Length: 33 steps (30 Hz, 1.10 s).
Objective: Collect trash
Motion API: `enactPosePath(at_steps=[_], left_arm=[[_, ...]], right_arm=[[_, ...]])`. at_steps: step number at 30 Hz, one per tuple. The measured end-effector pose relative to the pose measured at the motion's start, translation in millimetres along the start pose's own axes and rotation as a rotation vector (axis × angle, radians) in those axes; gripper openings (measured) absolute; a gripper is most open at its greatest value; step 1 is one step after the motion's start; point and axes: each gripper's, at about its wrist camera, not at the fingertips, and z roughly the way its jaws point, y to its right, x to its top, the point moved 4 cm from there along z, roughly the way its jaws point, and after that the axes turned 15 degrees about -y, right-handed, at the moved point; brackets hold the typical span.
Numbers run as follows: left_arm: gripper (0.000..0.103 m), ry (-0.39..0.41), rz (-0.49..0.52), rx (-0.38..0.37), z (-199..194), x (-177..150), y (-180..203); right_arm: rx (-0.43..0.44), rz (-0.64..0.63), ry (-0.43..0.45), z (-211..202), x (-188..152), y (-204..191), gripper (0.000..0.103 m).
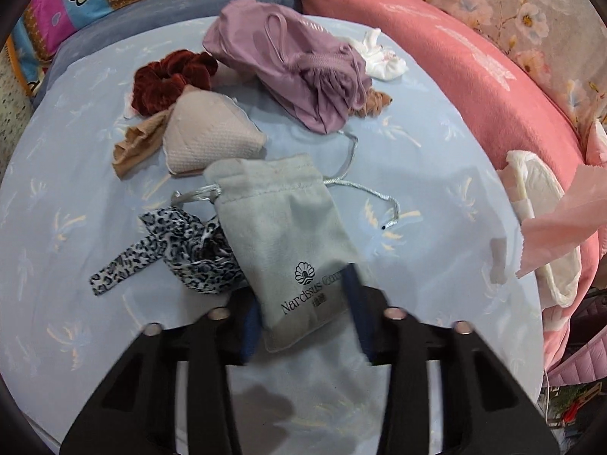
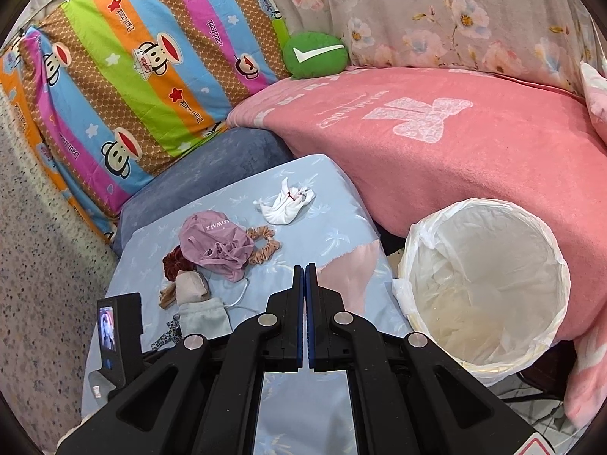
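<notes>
A grey drawstring pouch point(image 1: 280, 242) printed "Narcissus" lies on the blue sheet point(image 1: 436, 189). My left gripper point(image 1: 303, 314) is open, its jaws on either side of the pouch's bottom end. Beyond lie a leopard-print scrunchie point(image 1: 182, 254), a beige pouch point(image 1: 205, 140), a red scrunchie point(image 1: 170, 76), a purple bag point(image 1: 288, 72) and a crumpled white tissue point(image 1: 379, 57). My right gripper point(image 2: 305, 269) is shut on a thin pink cloth point(image 2: 349, 269), held near the white-lined bin point(image 2: 485, 276). The tissue point(image 2: 284, 204) and purple bag point(image 2: 216, 242) also show there.
A pink blanket point(image 2: 455, 144) covers the bed to the right. A striped cartoon pillow point(image 2: 125, 76) and a green cushion point(image 2: 315, 55) lie at the back. The bin rim point(image 1: 531, 204) and the pink cloth point(image 1: 565, 223) show at the right in the left wrist view.
</notes>
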Motion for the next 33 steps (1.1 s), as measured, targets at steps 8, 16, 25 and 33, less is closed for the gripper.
enactPosePath(at_steps=[8,16,25,33], left_arm=[[0.004,0.023,0.057,-0.053,-18.9,-0.4,13.1],[0.004,0.100,0.155,-0.122,-60.5,6.0,57.1],[0.004,0.140,0.267,-0.228,-89.9,19.4,121.1],[0.006,0.079,0.318,-0.272,-72.6,7.8,144.0]], right_arm=[[-0.006,0.006,0.004,-0.2,4.5,3.7,0.001],[-0.011,0.027,0.045,-16.3,11.3,14.4,0.001],[-0.040,0.084,0.112,-47.1,18.5,50.7,0.001],[-0.046,0.127,0.126,-56.1,9.9,72.6,0.001]])
